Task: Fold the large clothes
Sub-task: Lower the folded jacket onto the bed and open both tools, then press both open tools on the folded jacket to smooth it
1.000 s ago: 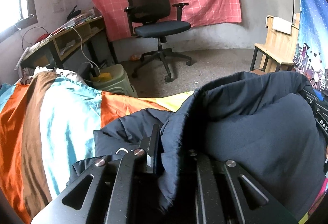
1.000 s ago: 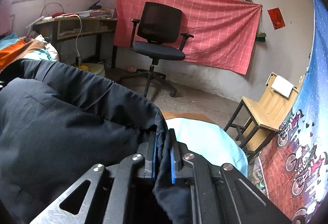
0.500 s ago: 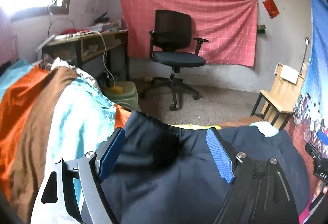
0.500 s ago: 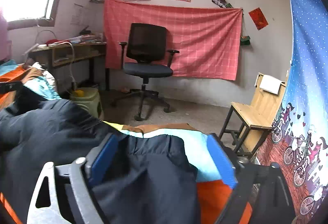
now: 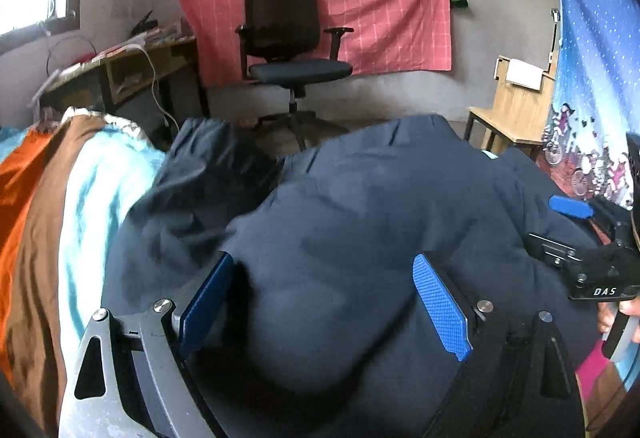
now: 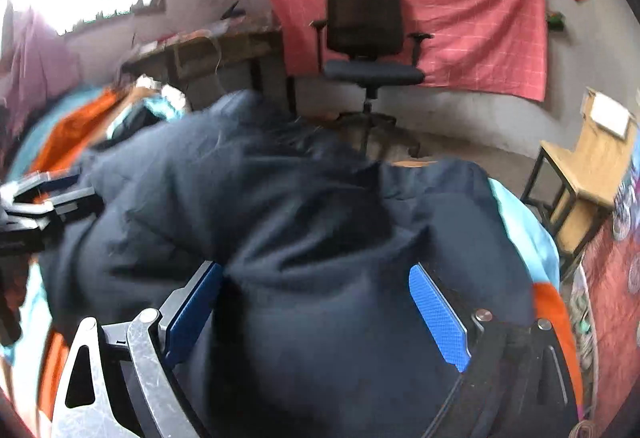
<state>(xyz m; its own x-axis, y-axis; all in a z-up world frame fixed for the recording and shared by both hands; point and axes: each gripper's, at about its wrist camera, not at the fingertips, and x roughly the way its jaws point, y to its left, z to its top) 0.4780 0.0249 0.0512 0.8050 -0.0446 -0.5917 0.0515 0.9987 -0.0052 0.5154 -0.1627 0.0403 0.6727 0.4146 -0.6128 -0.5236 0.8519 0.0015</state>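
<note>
I see the dark navy jacket lying in a rumpled mound on the striped bedspread, with its bulk filling the middle of both wrist views and the orange, brown and turquoise stripes showing at its left. My left gripper sits low over the jacket with its blue-padded fingers spread wide apart, cloth showing between them but nothing pinched. My right gripper is in the same state, its fingers released and splayed over the padded fabric; this view is blurred, so I cannot tell whether the pads touch the cloth. In the left wrist view the right gripper appears at the far right edge, just beside the jacket's side. Beyond the bed stands a black office chair in front of a pink checked cloth hung on the wall, a cluttered desk at the left under the window, and a wooden chair at the right.
</note>
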